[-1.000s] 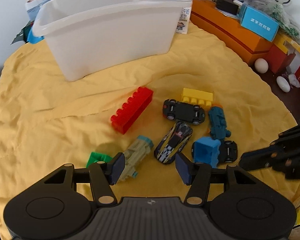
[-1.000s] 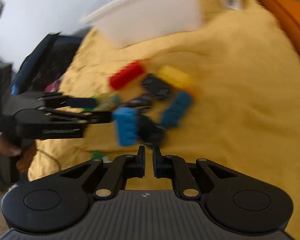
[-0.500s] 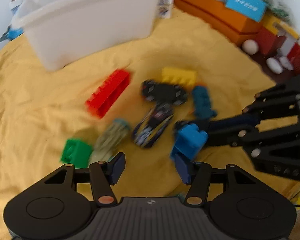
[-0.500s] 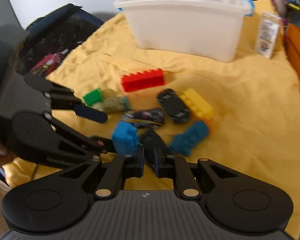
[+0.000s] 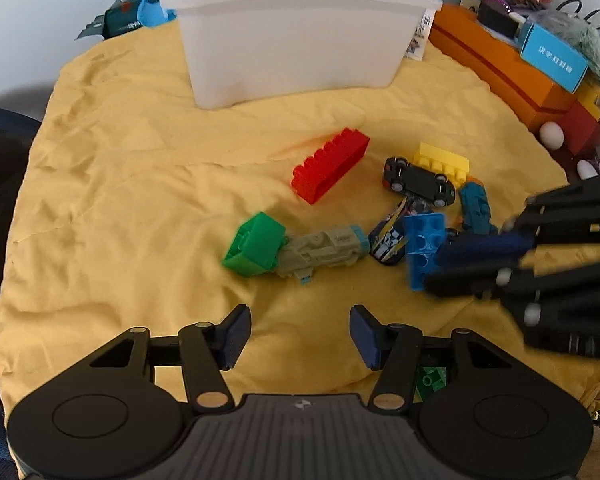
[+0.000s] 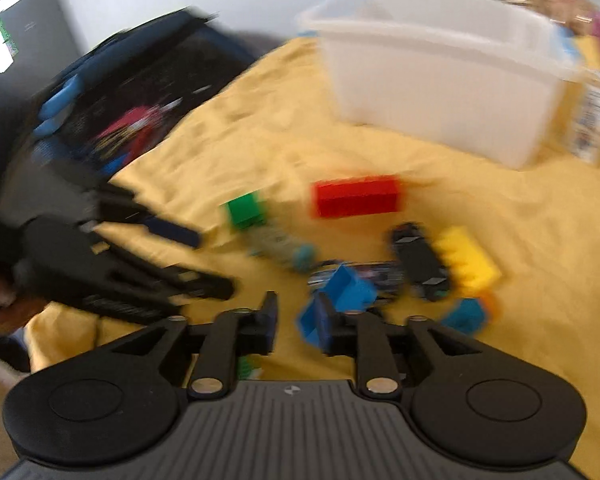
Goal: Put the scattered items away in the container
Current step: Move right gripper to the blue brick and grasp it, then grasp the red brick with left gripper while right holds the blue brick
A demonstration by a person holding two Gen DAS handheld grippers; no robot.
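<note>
A white plastic bin stands at the far side of the yellow cloth; it also shows in the right wrist view. Scattered toys lie in front of it: a red brick, a green brick, a grey-green toy vehicle, a black car, a yellow brick, a patterned car, a teal brick and a blue brick. My left gripper is open and empty, near the green brick. My right gripper is open, its right finger against the blue brick.
Orange boxes, a blue box, white eggs and clutter line the right edge. A dark bag lies off the cloth's left side. A small green piece lies under my left gripper.
My right gripper has opened from shut and pushed in against the blue brick, which has tipped up. My left gripper has pulled back and swung left.
</note>
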